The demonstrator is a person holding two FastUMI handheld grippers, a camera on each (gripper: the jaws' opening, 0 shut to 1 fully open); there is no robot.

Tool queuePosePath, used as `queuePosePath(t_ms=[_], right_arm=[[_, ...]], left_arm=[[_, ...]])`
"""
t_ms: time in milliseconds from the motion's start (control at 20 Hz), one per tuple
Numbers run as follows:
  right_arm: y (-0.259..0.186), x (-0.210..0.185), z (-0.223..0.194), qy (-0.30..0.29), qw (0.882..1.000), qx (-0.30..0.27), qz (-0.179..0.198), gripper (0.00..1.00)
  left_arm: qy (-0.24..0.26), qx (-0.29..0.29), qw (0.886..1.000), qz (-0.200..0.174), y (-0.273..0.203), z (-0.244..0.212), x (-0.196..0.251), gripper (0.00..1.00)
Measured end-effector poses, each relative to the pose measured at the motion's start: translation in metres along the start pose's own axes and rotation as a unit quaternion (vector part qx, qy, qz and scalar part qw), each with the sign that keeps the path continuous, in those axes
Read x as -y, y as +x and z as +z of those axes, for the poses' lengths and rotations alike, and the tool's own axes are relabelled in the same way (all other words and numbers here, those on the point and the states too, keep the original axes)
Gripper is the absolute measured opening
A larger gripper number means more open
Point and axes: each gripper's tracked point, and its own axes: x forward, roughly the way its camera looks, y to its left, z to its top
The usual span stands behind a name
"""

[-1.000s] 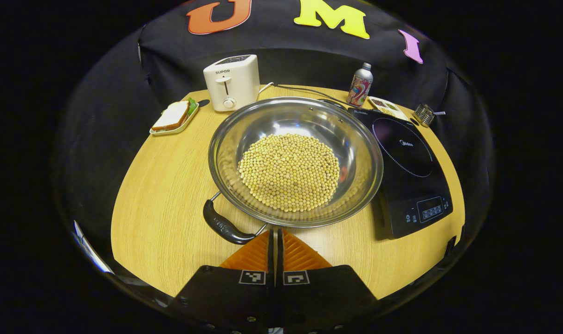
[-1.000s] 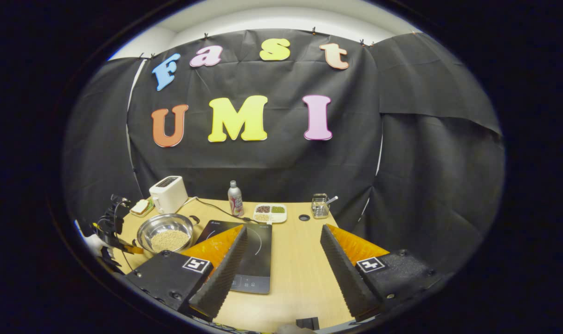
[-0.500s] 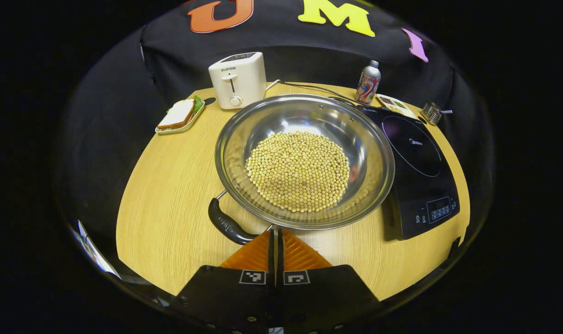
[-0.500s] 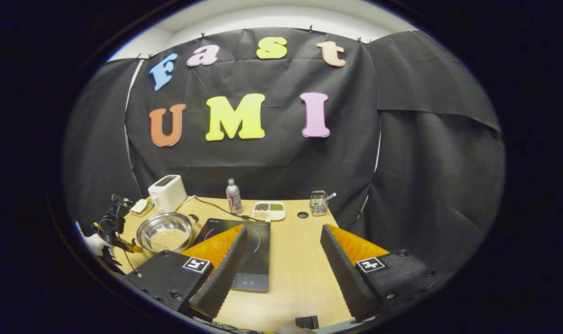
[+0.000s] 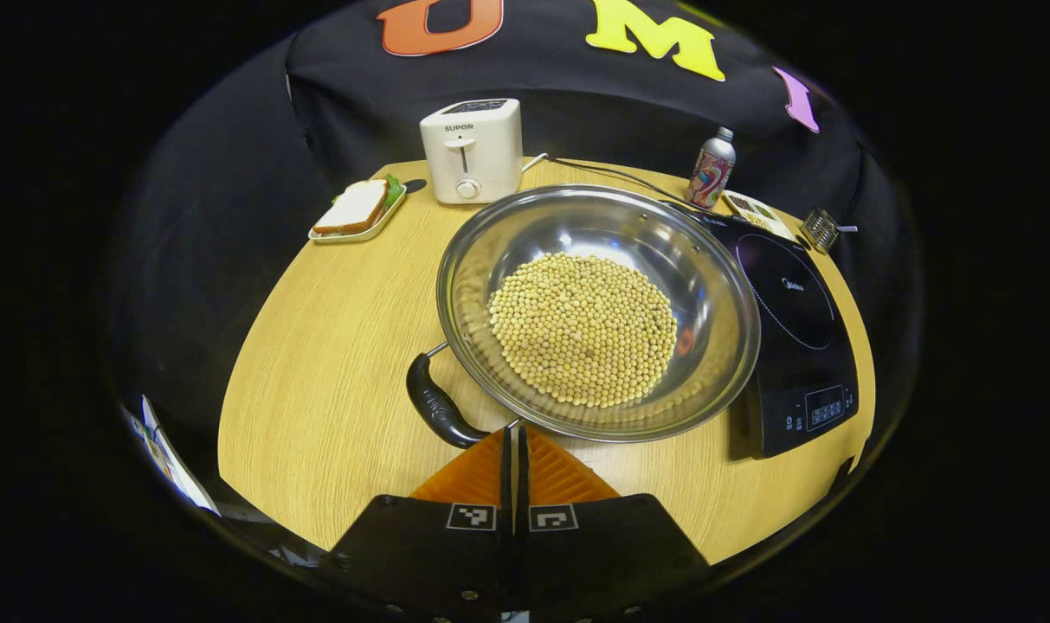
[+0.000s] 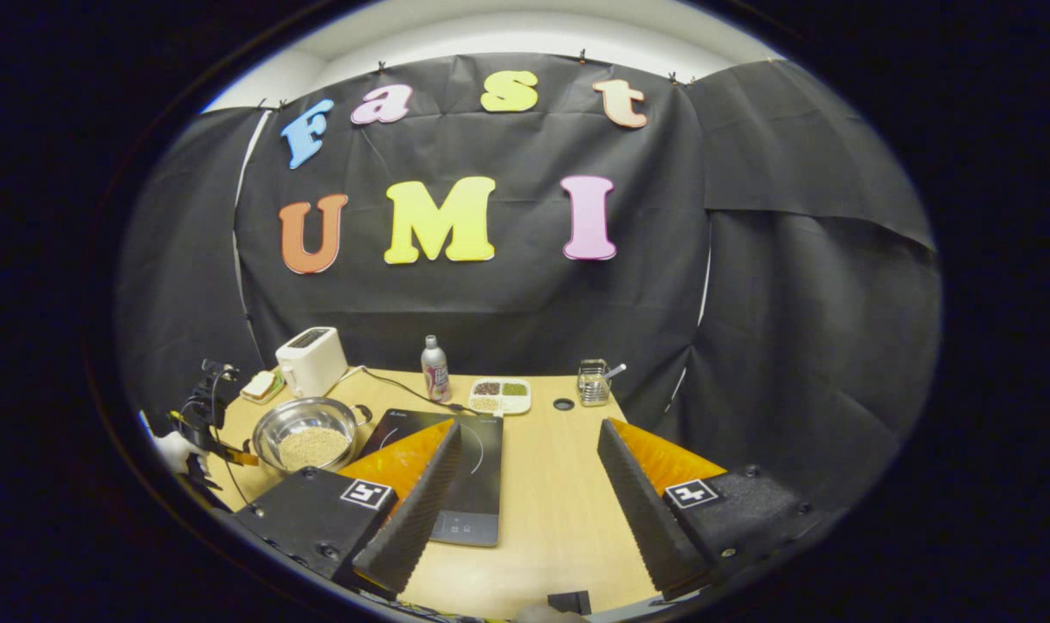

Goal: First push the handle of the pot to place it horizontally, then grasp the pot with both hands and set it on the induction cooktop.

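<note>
Steel pot [image 5: 598,303], soybeans inside, blk handle [image 5: 438,411]

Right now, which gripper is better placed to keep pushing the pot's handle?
Left. The left gripper, shut, sits right beside the black handle. The right gripper is open, away from the pot.

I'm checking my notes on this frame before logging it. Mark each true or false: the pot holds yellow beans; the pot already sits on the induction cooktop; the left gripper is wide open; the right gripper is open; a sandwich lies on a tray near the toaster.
1. The pot holds yellow beans. True.
2. The pot sits on the induction cooktop. False: it rests on the table beside the cooktop.
3. The left gripper is wide open. False: its fingers are shut together, right by the pot's handle.
4. The right gripper is open. True.
5. A sandwich lies on a tray near the toaster. True.
</note>
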Motion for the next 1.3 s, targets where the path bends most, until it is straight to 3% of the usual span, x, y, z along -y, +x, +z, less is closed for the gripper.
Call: queuePosePath(t_ms=[150, 200, 250, 300, 350, 400, 450, 500, 550, 750, 800, 850, 900, 950, 1000, 1100, 1150, 1200, 1250, 1300], right_arm=[[0.001, 0.002, 0.0, -0.002, 1.0, -0.001, -0.003, 0.97], [0.0, 0.003, 0.001, -0.002, 1.0, 0.0, -0.004, 0.97], [0.0, 0.002, 0.001, -0.002, 1.0, 0.0, -0.004, 0.97], [0.0, 0.001, 0.002, -0.002, 1.0, 0.0, -0.004, 0.97], [0.0, 0.001, 0.003, -0.003, 1.0, 0.0, -0.004, 0.97], [0.001, 0.0, 0.002, -0.004, 1.0, 0.0, -0.004, 1.0], [0.001, -0.001, 0.003, -0.005, 1.0, 0.0, -0.004, 0.97], [0.002, -0.003, 0.002, -0.007, 1.0, -0.001, -0.003, 0.97], [0.003, -0.004, 0.001, -0.008, 1.0, -0.001, -0.003, 0.97], [0.005, -0.007, 0.002, -0.008, 1.0, -0.004, 0.0, 0.97], [0.006, -0.008, 0.001, -0.009, 1.0, -0.004, 0.0, 0.97], [0.007, -0.008, 0.001, -0.009, 1.0, -0.004, 0.0, 0.97], [0.007, -0.009, 0.002, -0.01, 1.0, -0.004, 0.0, 0.97], [0.007, -0.009, 0.003, -0.011, 1.0, -0.005, 0.001, 0.97], [0.008, -0.009, 0.002, -0.012, 1.0, -0.005, 0.001, 1.0], [0.009, -0.009, 0.003, -0.015, 1.0, -0.006, 0.002, 1.0], [0.009, -0.009, 0.004, -0.016, 1.0, -0.006, 0.001, 0.97], [0.01, -0.008, 0.005, -0.016, 1.0, -0.006, 0.001, 0.97], [0.011, -0.007, 0.005, -0.016, 1.0, -0.006, 0.001, 0.97], [0.012, -0.006, 0.006, -0.017, 1.0, -0.006, 0.001, 0.97]], left_arm=[[-0.007, 0.002, 1.0, 0.002, 0.001, 0.003, -0.006, 0.0], [-0.011, 0.003, 1.0, 0.003, 0.002, 0.004, -0.008, 0.1], [-0.014, 0.003, 1.0, 0.002, 0.002, 0.005, -0.01, 0.0], [-0.017, 0.004, 1.0, 0.003, 0.002, 0.006, -0.012, 0.0], [-0.02, 0.004, 1.0, 0.004, 0.003, 0.007, -0.015, 0.1], [-0.021, 0.004, 1.0, 0.006, 0.003, 0.009, -0.018, 0.0], [-0.022, 0.005, 1.0, 0.007, 0.004, 0.01, -0.021, 0.1], [-0.022, 0.006, 1.0, 0.009, 0.004, 0.012, -0.024, 0.1], [-0.021, 0.007, 1.0, 0.011, 0.005, 0.013, -0.027, 0.0], [-0.024, 0.006, 0.999, 0.025, 0.009, 0.018, -0.045, 0.0], [-0.027, 0.005, 0.999, 0.026, 0.009, 0.019, -0.045, 0.1], [-0.025, 0.004, 0.999, 0.028, 0.011, 0.019, -0.047, 0.0], [-0.022, 0.003, 0.999, 0.033, 0.013, 0.019, -0.05, 0.1], [-0.022, 0.002, 0.999, 0.037, 0.015, 0.019, -0.054, 0.0], [-0.022, 0.001, 0.999, 0.039, 0.017, 0.019, -0.055, 0.1], [-0.025, -0.003, 0.999, 0.04, 0.02, 0.021, -0.055, 0.1], [-0.023, -0.001, 0.999, 0.042, 0.021, 0.022, -0.056, 0.0], [-0.023, 0.0, 0.999, 0.044, 0.022, 0.023, -0.057, 0.1], [-0.025, -0.001, 0.999, 0.044, 0.024, 0.025, -0.057, 0.0], [-0.028, -0.001, 0.999, 0.043, 0.026, 0.026, -0.056, 0.0]])
